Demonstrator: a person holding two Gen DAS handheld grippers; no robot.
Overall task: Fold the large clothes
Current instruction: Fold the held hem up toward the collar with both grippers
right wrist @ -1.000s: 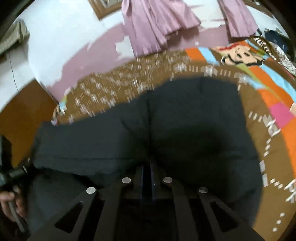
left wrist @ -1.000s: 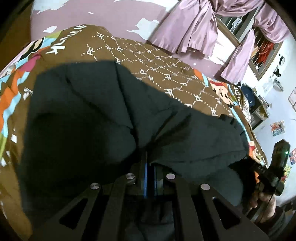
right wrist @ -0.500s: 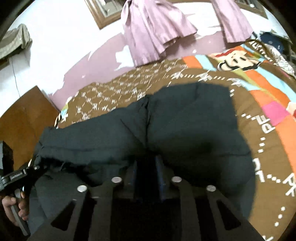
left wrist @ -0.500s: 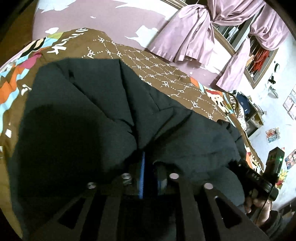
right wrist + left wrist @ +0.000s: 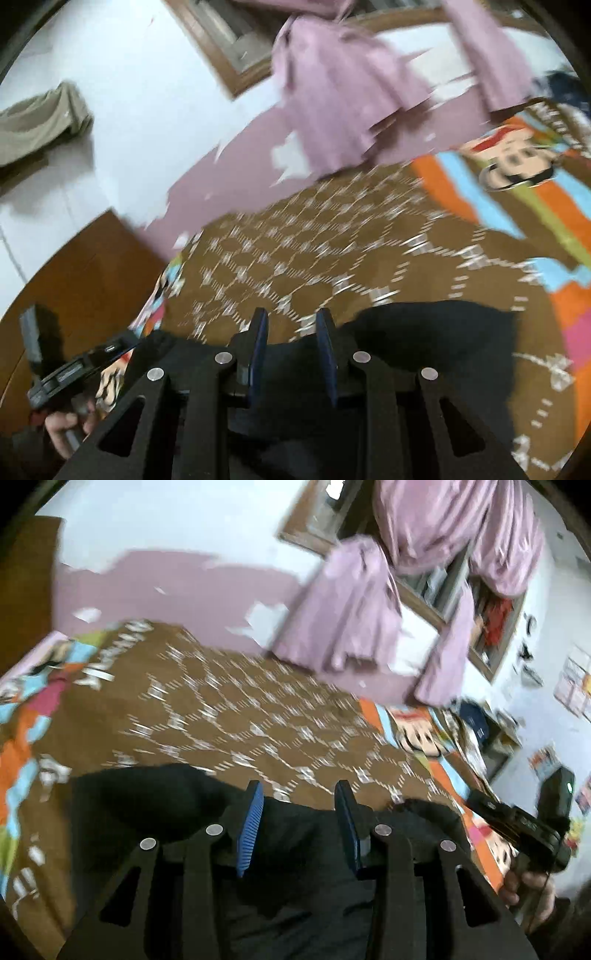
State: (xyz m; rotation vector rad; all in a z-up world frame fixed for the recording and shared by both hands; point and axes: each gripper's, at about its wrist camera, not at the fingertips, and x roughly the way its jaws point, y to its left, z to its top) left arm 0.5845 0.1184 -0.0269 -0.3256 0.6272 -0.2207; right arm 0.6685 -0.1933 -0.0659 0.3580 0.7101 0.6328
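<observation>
Now the black garment (image 5: 155, 805) lies below both grippers' parted fingers (image 5: 251, 823).

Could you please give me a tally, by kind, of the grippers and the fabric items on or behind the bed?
Grippers: 2 (left gripper, right gripper)
Dark garment: 1
Patterned bedspread: 1
Lilac curtains: 1 set
Total: 5

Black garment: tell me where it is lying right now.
The black garment lies on the brown patterned bedspread, filling the bottom of both wrist views, below and behind each open claw and held by neither.
</observation>
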